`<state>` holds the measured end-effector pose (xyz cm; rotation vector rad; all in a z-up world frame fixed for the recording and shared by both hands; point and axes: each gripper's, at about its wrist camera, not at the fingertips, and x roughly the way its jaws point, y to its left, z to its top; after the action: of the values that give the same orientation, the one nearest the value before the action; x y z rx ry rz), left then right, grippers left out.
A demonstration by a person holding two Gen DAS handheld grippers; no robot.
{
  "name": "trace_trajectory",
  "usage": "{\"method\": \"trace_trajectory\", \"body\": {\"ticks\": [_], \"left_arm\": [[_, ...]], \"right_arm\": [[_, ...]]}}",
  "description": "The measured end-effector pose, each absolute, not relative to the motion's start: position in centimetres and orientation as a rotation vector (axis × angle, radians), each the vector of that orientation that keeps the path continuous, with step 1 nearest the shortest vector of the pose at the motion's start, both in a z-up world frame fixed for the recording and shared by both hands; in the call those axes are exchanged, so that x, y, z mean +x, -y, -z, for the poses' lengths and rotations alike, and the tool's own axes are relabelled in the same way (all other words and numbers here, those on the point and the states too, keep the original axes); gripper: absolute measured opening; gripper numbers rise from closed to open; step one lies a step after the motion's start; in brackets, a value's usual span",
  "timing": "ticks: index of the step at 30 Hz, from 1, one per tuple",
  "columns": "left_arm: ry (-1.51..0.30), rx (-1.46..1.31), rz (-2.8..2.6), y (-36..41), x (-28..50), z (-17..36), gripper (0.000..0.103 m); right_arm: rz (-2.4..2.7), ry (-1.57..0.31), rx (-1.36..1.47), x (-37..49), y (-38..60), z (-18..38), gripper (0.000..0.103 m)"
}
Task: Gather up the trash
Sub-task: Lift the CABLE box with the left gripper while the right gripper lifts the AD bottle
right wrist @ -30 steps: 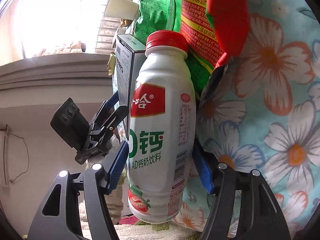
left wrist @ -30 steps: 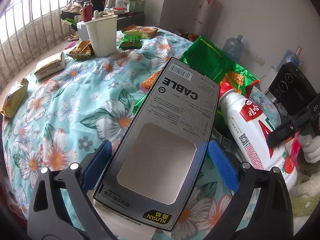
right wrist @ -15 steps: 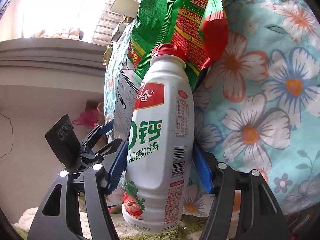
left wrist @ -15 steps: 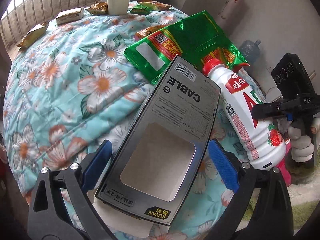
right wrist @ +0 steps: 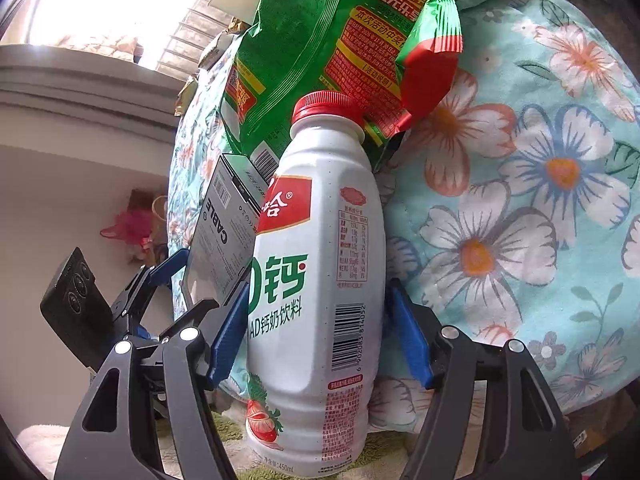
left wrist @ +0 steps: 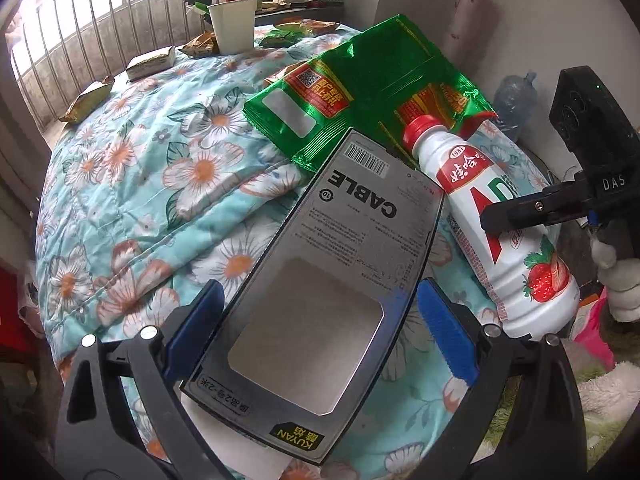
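1. Trash is in both grippers. In the left wrist view, the left gripper has a grey cable box between its blue pads, and both long edges of the box look to be in contact with them, so I read it as gripped. The box hangs tilted over the flowered quilt, its far end close to a green snack bag.
2. Same view, right side: a white milk bottle with a red cap lies slanted beside the box, and the right gripper crosses it. Farther back on the quilt stand a paper cup and several small wrappers, still to be collected.
3. In the right wrist view, the right gripper straddles the milk bottle, and its jaws are opening. The left pad looks to touch the bottle; a sliver of gap shows at the right pad, so the hold seems to be loosening.
4. My reading: both items are lifted and await a bin. The next move calls for finding that bin, and for a firm enough hold on the bottle.
5. No bin or bag for trash shows in either view. The bottle's base is cut off at the frame edge, and what supports it from below is unclear.
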<state>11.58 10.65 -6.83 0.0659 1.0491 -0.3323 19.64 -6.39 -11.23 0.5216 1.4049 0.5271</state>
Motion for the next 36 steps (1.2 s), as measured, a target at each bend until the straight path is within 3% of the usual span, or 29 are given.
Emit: {"method": "trace_trajectory", "body": {"ticks": [22,36], "left_arm": [[-1.058,0.272,0.355,-7.7,10.8,8.2,0.093],[-1.091,0.261,0.317,-7.4,10.4,8.4,0.093]], "right_arm": [[-0.503,-1.387,0.565,18.7,8.4,10.9,0.067],[-0.5,-1.374,0.55,18.3,8.7,10.5,0.067]]}}
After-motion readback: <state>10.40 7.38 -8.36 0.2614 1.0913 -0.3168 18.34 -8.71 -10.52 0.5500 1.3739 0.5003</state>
